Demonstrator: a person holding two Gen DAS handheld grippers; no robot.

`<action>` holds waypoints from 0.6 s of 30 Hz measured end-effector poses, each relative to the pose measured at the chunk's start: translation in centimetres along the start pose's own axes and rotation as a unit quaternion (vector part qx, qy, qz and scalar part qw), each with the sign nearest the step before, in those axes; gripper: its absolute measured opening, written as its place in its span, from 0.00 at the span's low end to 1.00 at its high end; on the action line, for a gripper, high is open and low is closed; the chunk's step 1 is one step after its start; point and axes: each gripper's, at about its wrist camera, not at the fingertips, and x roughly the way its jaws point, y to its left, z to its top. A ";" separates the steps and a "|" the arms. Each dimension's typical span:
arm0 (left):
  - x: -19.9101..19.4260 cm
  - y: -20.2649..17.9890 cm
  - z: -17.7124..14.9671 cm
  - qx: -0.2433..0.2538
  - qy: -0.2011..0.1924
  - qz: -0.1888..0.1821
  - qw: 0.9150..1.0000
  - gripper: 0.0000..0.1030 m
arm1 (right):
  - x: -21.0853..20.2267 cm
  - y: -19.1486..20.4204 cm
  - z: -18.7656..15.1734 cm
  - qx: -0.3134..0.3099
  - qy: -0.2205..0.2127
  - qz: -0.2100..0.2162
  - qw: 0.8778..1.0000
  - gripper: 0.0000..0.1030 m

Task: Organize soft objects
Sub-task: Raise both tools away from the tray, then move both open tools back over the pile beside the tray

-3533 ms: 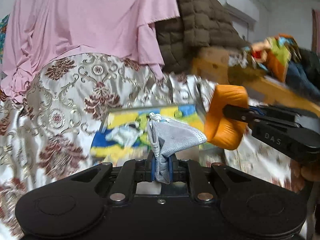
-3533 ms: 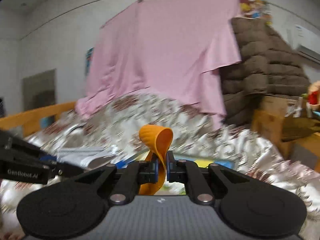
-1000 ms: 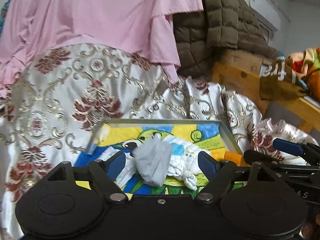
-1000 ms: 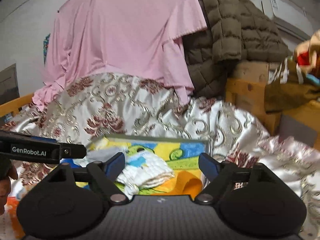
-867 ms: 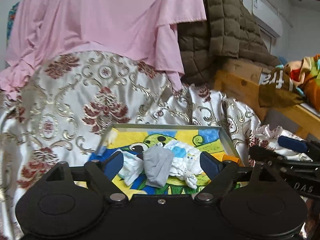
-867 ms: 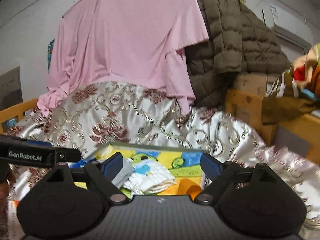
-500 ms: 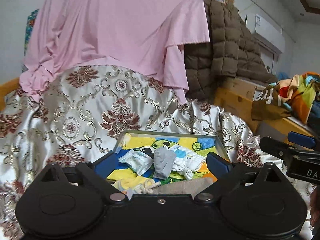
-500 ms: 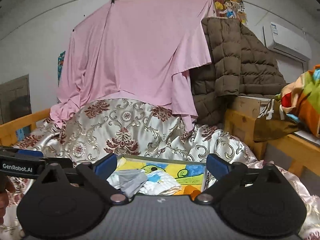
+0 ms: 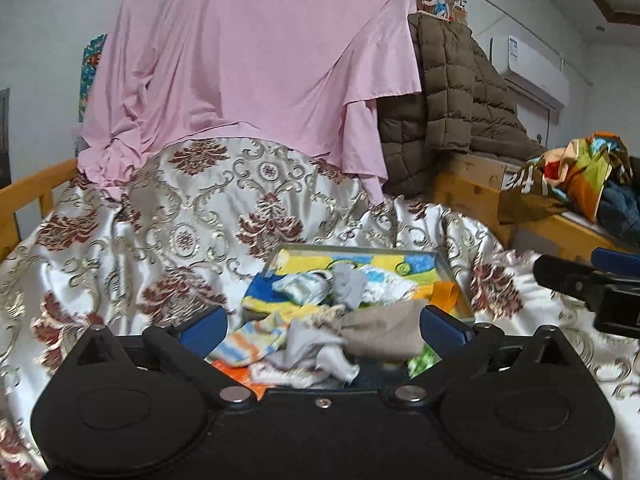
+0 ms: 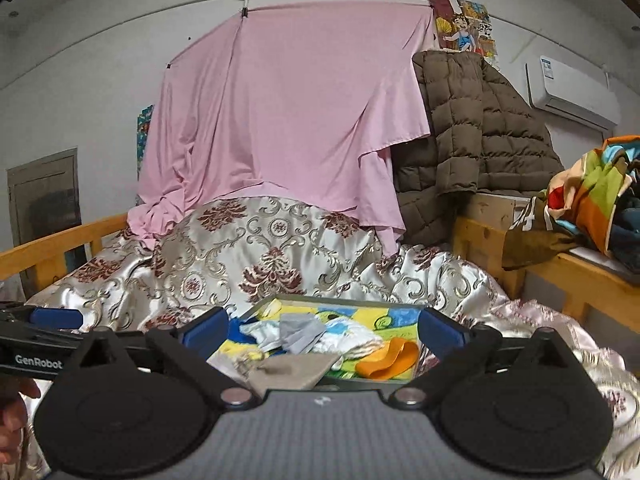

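A shallow tray (image 9: 362, 249) with a bright cartoon print lies on the bedspread. In it are a grey sock (image 9: 350, 286), an orange sock (image 9: 446, 294) and white socks (image 10: 348, 338). In front of the tray, a beige sock (image 9: 384, 332) and a striped sock (image 9: 248, 340) lie loose in a heap. My left gripper (image 9: 324, 326) hangs back from the tray, its jaws opening wide, pads touching nothing. My right gripper (image 10: 322, 330) stands the same way, jaws opening with nothing held; the tray (image 10: 340, 302), the grey sock (image 10: 300, 332) and the orange sock (image 10: 386, 360) show beyond it.
A shiny floral bedspread (image 9: 180, 232) covers the bed, with a wooden rail (image 10: 60, 246) on the left. Behind hang a pink sheet (image 10: 280, 120) and a brown quilted coat (image 10: 480, 132). A wooden shelf (image 10: 580, 276) on the right carries colourful clothes (image 10: 592, 196).
The left gripper let go of the grey sock and the right of the orange sock, both now in the tray. Both jaws opened and drew back, bringing the loose heap into view.
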 end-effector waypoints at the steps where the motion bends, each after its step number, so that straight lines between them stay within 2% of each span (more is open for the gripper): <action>1: -0.3 0.1 -0.4 0.004 0.001 0.007 1.000 0.99 | -0.4 0.2 -0.4 0.000 0.001 0.000 1.000 1.00; 9: -2.0 1.5 -3.5 0.017 0.019 0.031 0.999 0.99 | -2.7 1.7 -3.7 0.003 0.016 -0.017 1.000 1.00; 18: -2.4 2.8 -6.4 0.012 0.048 0.043 0.998 0.99 | -3.5 3.8 -7.5 -0.018 0.073 -0.019 0.997 1.00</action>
